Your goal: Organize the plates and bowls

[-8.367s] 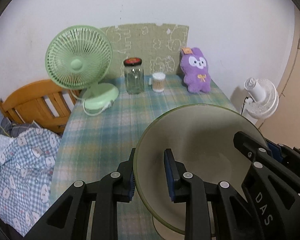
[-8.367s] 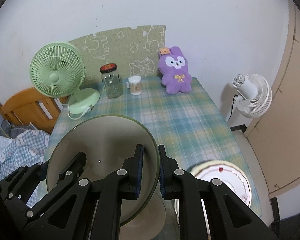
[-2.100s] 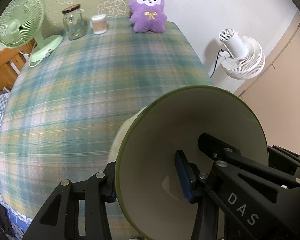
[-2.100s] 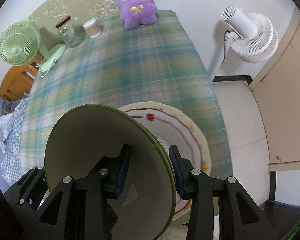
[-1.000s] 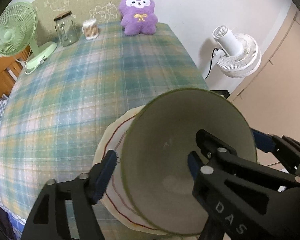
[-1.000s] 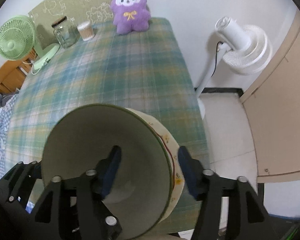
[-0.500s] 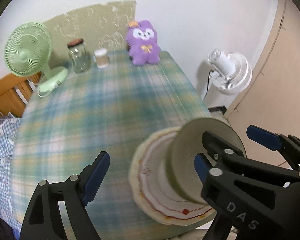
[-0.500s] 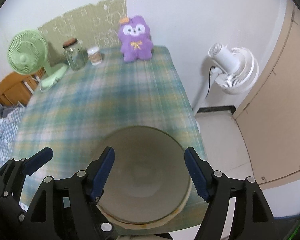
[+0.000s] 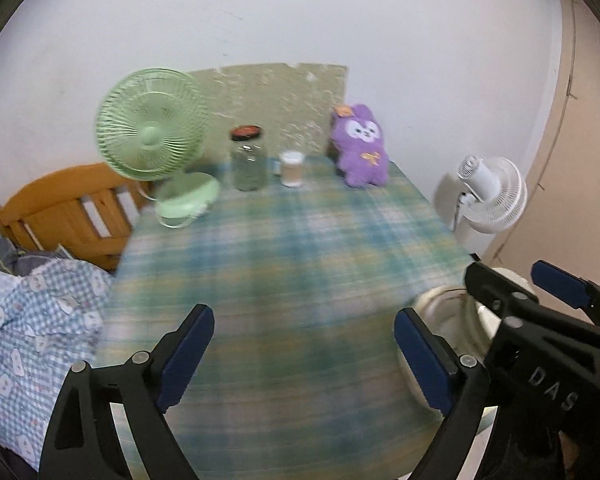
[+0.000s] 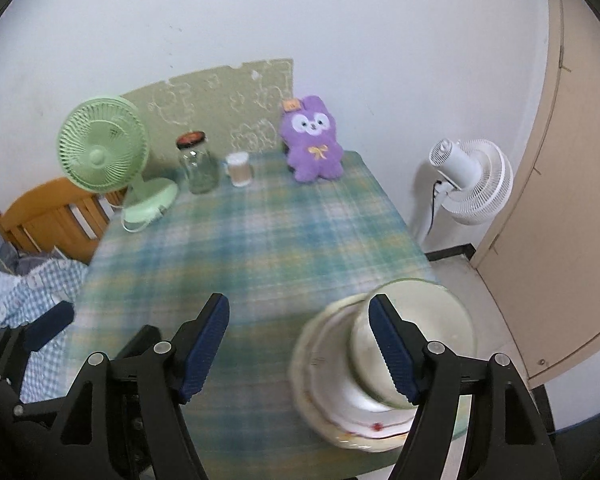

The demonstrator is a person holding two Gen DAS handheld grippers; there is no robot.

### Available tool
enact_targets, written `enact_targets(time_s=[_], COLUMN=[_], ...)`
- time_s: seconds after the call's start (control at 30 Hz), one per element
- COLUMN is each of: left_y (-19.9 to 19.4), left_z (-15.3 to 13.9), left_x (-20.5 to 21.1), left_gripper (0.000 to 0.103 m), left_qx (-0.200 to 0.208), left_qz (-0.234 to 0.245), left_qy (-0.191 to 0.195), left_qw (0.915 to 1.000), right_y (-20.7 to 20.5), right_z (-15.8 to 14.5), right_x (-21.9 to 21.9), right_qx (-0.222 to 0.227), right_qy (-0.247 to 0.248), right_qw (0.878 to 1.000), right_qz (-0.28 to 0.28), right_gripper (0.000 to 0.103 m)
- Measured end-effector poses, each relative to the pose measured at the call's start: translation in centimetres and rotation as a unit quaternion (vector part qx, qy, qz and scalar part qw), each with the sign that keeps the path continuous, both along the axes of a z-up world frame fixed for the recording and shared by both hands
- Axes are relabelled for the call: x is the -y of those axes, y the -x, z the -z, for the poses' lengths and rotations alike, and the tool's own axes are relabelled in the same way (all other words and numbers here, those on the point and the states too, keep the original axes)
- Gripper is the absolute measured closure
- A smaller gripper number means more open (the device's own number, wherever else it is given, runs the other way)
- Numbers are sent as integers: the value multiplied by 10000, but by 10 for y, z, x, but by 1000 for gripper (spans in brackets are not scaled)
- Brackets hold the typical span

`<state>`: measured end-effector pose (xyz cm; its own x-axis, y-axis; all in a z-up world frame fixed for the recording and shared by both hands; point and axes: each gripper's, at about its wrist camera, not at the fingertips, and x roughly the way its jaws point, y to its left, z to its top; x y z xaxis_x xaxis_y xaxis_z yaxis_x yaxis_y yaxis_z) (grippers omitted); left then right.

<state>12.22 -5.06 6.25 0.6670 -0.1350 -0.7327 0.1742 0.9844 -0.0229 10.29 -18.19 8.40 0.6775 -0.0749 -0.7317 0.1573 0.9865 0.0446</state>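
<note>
A green-rimmed cream bowl [image 10: 428, 320] stands on a cream plate with a red line [image 10: 332, 380] at the near right corner of the plaid table [image 10: 252, 248]. My right gripper [image 10: 304, 344] is open and empty, raised above the table just left of the bowl. My left gripper [image 9: 300, 344] is open and empty over the near middle of the table. In the left wrist view the plate [image 9: 440, 308] and bowl [image 9: 476, 324] show partly behind the right gripper's arm.
At the table's far edge stand a green desk fan [image 10: 104, 152], a glass jar [image 10: 198, 168], a small cup [image 10: 239, 170] and a purple plush toy [image 10: 312, 148]. A white floor fan [image 10: 468, 180] stands right of the table. A wooden headboard [image 10: 48, 220] and checked bedding [image 9: 32, 320] are at left.
Both grippers have let go of the bowl, opened wide and pulled back and up. The bowl stays on the plate.
</note>
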Motion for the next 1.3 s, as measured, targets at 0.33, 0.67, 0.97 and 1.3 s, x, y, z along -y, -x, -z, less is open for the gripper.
enact_targets(time_s=[0.33,0.67,0.97,1.3], left_y=[31,70,97,102], left_z=[1,32,50,44], left_x=[-69,-95,-103,-100], left_gripper=[2,0,0,0], left_qx=[559,1009,1193,1345], left_qz=[-114,-543,-613,-553], left_qy=[-202,-109,110,104], left_qw=[9982,9934,9909,9893], right_y=[23,62,96,100], right_z=[14,42,65,63], right_x=[-49,-60,-69,-66], right_qx=[296,834,1091,1163], right_qy=[-375,-68,136,100], right_qw=[9989,9964,9935,9930], right_qz=[4,-144,-288,-168], right_gripper=[23,17,13,12])
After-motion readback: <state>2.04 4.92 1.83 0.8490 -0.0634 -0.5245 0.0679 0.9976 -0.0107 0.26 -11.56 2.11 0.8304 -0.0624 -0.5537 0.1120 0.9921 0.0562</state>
